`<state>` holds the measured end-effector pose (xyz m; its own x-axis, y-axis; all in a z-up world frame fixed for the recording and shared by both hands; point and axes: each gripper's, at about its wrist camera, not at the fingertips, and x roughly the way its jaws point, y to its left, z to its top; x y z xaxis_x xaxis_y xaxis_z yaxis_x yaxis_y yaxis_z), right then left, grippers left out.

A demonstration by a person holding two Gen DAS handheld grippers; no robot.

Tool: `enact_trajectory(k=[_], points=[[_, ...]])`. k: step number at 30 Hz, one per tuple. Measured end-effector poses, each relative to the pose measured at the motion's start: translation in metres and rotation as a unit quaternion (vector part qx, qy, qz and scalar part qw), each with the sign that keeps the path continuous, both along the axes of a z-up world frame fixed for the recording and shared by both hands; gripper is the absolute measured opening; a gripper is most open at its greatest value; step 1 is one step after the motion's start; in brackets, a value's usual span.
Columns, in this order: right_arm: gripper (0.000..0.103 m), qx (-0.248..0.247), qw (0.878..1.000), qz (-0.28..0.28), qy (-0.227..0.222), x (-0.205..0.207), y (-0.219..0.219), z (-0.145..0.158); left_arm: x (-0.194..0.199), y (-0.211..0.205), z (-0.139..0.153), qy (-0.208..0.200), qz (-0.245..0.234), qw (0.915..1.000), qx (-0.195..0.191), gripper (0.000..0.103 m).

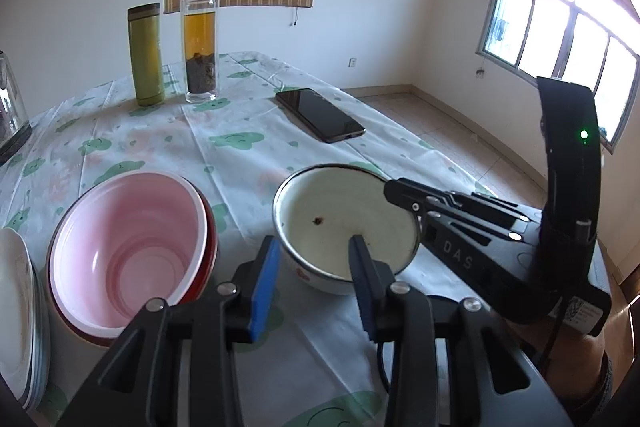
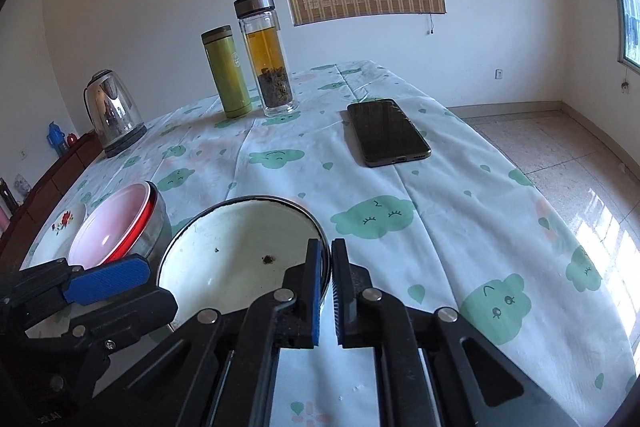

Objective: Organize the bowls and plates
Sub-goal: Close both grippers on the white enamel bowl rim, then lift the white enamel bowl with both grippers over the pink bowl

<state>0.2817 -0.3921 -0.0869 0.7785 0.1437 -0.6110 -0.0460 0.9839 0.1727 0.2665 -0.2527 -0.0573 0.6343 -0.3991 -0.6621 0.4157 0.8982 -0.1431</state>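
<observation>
Your right gripper [image 2: 327,281] is clamped on the right rim of the white enamel bowl [image 1: 344,223], which sits on the bench [image 2: 400,187] near its front edge. Your left gripper [image 1: 316,267] straddles that bowl's near rim, jaws apart, one blue pad inside, one outside. Just left of it the pink bowl [image 1: 132,247] nests in a red one, beside stacked white plates [image 1: 16,307].
</observation>
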Motion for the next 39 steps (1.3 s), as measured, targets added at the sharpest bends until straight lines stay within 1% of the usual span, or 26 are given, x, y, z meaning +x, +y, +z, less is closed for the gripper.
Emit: enact_trajectory(k=[3, 5, 6, 9, 12, 18, 22, 34, 39], points=[[0.005, -0.009, 1.000, -0.014, 0.000, -0.001, -0.005, 0.000, 0.006, -0.003, -0.004, 0.010, -0.001, 0.9999, -0.004, 0.034], [0.005, -0.013, 1.000, -0.015, -0.003, -0.002, -0.005, 0.001, 0.008, -0.009, -0.005, 0.006, -0.001, 0.9999, 0.009, 0.034], [0.005, -0.014, 1.000, -0.015, -0.003, -0.002, -0.005, 0.001, 0.010, -0.012, -0.007, 0.009, -0.002, 0.9999, 0.008, 0.034], [0.006, -0.011, 1.000, -0.017, 0.000, -0.001, -0.007, 0.000, 0.017, -0.015, -0.009, 0.008, 0.007, 0.9998, 0.015, 0.026], [0.006, -0.009, 1.000, -0.019, 0.000, -0.001, -0.008, 0.001, 0.022, -0.015, -0.010, 0.007, 0.013, 0.9998, 0.014, 0.021], [0.006, -0.002, 1.000, -0.021, -0.001, -0.002, -0.011, 0.000, 0.023, -0.022, -0.012, -0.004, 0.019, 0.9991, 0.037, 0.021], [0.006, 0.006, 1.000, -0.021, 0.001, -0.002, -0.013, 0.000, 0.024, -0.022, -0.013, -0.006, 0.029, 0.9989, 0.036, 0.018], [0.007, 0.012, 0.999, -0.031, -0.002, -0.002, -0.015, 0.000, 0.028, -0.026, -0.015, -0.010, 0.027, 0.9989, 0.036, 0.017], [0.007, 0.010, 1.000, -0.025, -0.015, -0.006, -0.012, 0.004, 0.026, -0.021, -0.011, -0.014, 0.035, 0.9990, 0.026, 0.016]])
